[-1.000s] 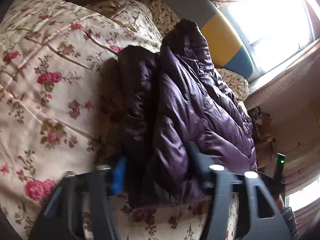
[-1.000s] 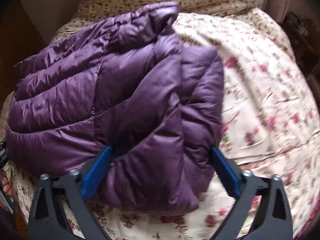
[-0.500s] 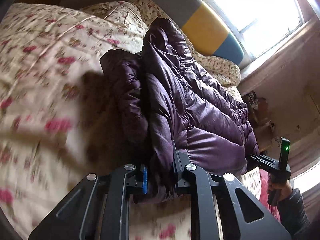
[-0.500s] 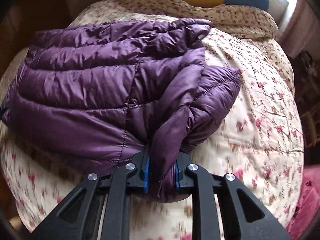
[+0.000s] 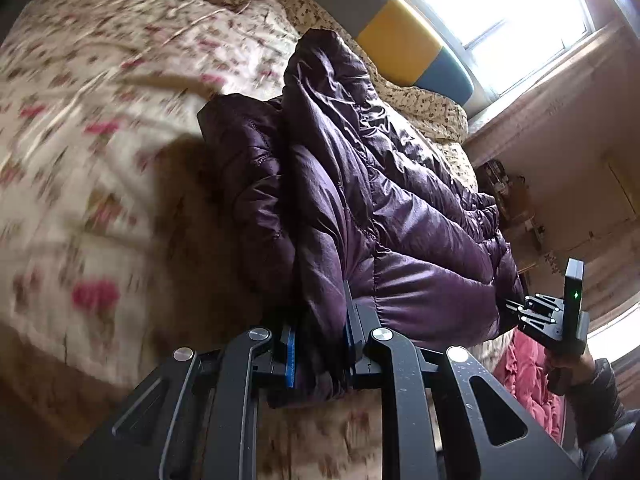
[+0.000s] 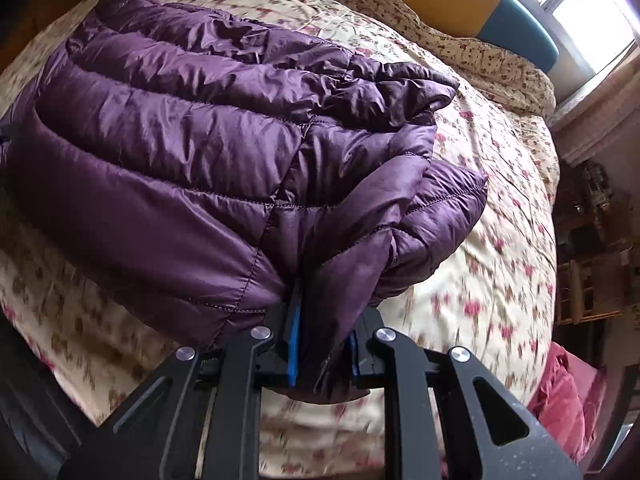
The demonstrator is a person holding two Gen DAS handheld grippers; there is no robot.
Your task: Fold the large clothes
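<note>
Left hand-held gripper (image 5: 318, 350): 2 blue-padded fingers (image 5: 289, 356) pressed onto a bunched edge of the purple puffer jacket (image 5: 360, 200), fabric pinched between them.

Right hand-held gripper (image 6: 322, 354): fingers likewise clamped on a fold at the jacket's other near corner; in the left wrist view it shows at the far right (image 5: 554, 316), at the jacket's edge.

Purple puffer jacket (image 6: 200, 152): quilted, shiny, folded into several layers, lying on the bed.

Bed: covered by a cream floral quilt (image 6: 500, 220); motion blur softens the pattern.

Headboard (image 5: 404, 48): grey, yellow and teal panels.

Window (image 5: 500, 12): bright, behind the headboard.
</note>
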